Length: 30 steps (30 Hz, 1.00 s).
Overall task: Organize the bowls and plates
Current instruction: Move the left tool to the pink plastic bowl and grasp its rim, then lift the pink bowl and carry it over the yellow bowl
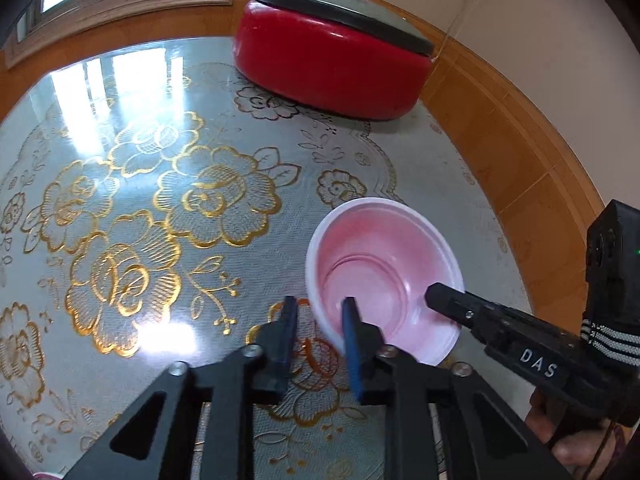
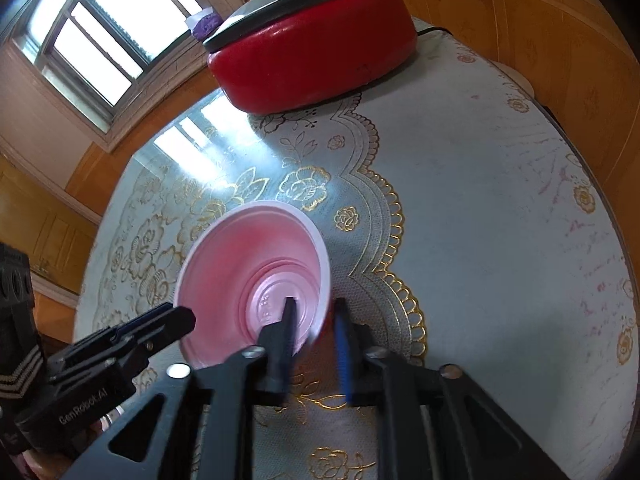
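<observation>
A pink bowl (image 1: 380,248) with a white rim stands on the flowered table; in the right wrist view the same bowl (image 2: 256,248) fills the middle. My left gripper (image 1: 320,320) is shut on the bowl's left rim, one finger inside and one outside. From the other side the left gripper (image 2: 188,318) shows as a narrow black beak on that rim. My right gripper (image 2: 314,320) is shut on the bowl's right rim, which is blurred between its fingers. In the left wrist view the right gripper (image 1: 434,298) reaches in over the rim. Whether the bowl touches the table I cannot tell.
A big red pot (image 1: 328,60) with a grey lid stands at the table's far side, seen also as the pot (image 2: 312,60). The round table (image 1: 160,200) carries a gold-flowered cloth. Wood-panelled wall and a window (image 2: 92,40) lie behind. A hand (image 1: 560,444) holds the right gripper.
</observation>
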Tool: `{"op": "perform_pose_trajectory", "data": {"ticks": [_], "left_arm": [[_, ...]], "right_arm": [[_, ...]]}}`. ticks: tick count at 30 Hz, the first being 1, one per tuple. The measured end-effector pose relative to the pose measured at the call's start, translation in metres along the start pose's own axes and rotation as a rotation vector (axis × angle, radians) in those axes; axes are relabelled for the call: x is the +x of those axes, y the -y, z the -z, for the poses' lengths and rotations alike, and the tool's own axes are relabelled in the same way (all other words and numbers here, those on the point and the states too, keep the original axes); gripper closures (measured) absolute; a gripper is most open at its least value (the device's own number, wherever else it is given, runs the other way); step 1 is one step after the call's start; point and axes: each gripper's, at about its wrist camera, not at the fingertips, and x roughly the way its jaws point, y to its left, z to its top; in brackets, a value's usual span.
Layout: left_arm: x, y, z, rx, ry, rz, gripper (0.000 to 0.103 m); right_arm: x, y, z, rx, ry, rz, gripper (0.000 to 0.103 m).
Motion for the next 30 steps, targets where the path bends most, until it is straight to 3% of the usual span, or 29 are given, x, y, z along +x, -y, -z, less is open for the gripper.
{"op": "perform_pose_trajectory", "data": {"ticks": [15, 30], "left_arm": [[-0.028, 0.013, 0.030, 0.065, 0.019, 0.003, 0.090], [-0.070, 0.021, 0.055, 0.111, 0.112, 0.002, 0.090]], "right_arm": [[-0.027, -0.006, 0.022, -0.006, 0.024, -0.016, 0.094], [-0.061, -0.025, 0.042, -0.049, 0.077, -0.037, 0.094]]}}
